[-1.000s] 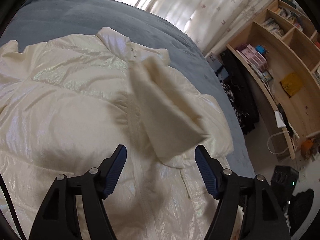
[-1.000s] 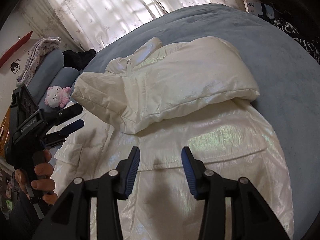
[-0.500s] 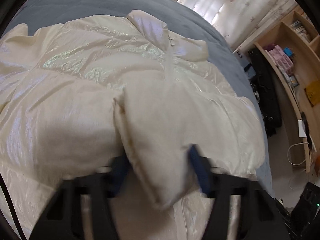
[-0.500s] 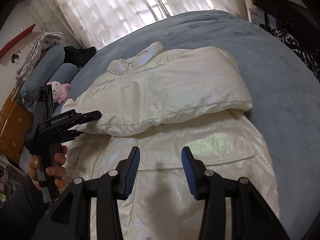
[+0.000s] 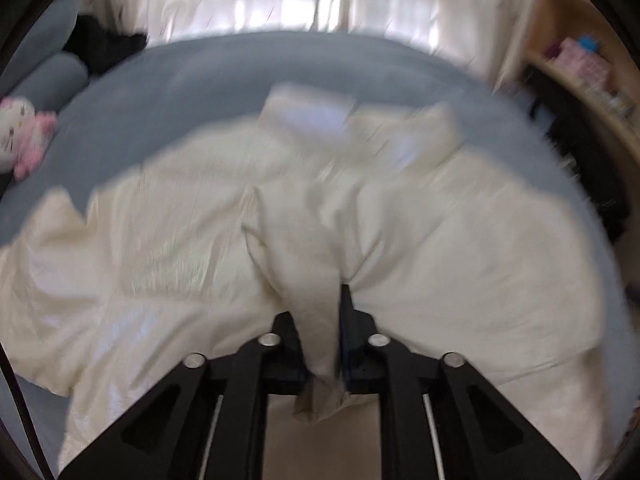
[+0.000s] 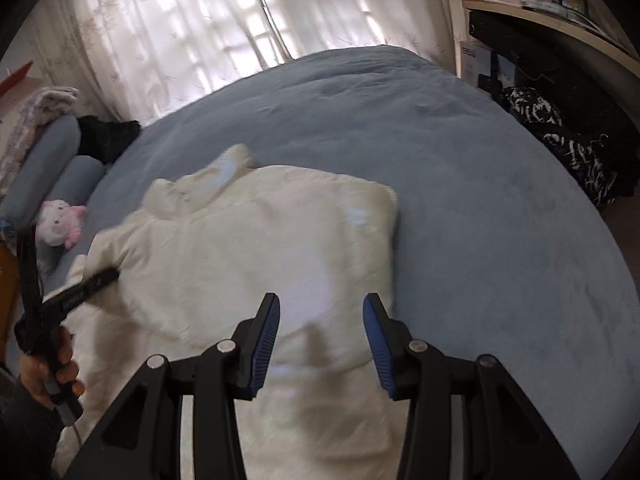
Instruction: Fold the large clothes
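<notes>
A pink-and-white plush toy (image 6: 60, 222) is seen by the grey-blue bolster pillows (image 6: 60, 160) at the head of the grey-blue bed cover (image 6: 460, 200); sheer patterned curtains (image 6: 200, 32) hang behind, and wooden shelves (image 5: 580, 60) with dark garments (image 6: 560, 128) piled below stand to the right. Nothing is set between the tongs and the garment.

The cream-white padded jacket (image 6: 260, 248) is spread on the bed. A bunched fold of its sleeve (image 5: 316, 280) is pinched between the narrowed jaws of the left gripper (image 5: 322, 344), which have just been closing on it. The right gripper (image 6: 320, 340) is held half-open above the jacket's lower part, nothing being gripped.

A second ago the left jaws stood wide around the loose cuff; the sleeve now lies folded across the chest.
</notes>
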`<move>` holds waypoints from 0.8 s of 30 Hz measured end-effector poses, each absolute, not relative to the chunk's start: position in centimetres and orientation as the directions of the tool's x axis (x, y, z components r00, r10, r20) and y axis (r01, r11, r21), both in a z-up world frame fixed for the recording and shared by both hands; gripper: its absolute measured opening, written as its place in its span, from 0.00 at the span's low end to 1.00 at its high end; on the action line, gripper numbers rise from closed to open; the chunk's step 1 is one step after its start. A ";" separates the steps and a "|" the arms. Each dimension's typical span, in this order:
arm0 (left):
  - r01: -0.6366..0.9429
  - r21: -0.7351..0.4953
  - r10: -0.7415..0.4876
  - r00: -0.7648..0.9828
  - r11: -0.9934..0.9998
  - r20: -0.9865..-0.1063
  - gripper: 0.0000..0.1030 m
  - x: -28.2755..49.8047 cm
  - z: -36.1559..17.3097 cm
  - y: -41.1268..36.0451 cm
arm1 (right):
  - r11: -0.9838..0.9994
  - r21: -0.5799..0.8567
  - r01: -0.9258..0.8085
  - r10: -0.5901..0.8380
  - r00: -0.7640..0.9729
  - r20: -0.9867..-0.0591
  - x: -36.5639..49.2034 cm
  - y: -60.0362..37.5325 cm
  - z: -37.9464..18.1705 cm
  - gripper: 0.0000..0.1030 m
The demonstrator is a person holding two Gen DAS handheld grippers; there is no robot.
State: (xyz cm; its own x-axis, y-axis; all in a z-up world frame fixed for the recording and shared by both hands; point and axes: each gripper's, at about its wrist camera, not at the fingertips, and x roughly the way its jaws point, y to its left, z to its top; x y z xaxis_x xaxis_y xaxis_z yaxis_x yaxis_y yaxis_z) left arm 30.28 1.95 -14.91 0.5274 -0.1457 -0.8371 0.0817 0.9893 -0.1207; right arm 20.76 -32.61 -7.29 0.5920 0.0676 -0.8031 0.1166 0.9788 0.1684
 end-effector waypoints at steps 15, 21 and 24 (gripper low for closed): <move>0.007 -0.245 -0.214 0.511 0.970 -0.833 0.40 32.0 -14.5 4.0 | 0.850 0.475 0.226 0.310 0.514 -0.800 27.6 -38.4 -14.5 0.52; 0.028 -0.130 -0.124 0.553 0.991 -0.824 0.23 32.3 -15.2 3.3 | 0.953 0.264 0.151 0.140 0.553 -0.822 28.0 -34.9 -13.8 0.34; 0.005 -0.149 -0.129 0.530 0.989 -0.838 0.27 32.6 -16.3 3.7 | 0.958 0.222 0.183 0.104 0.498 -0.861 28.5 -34.8 -15.3 0.40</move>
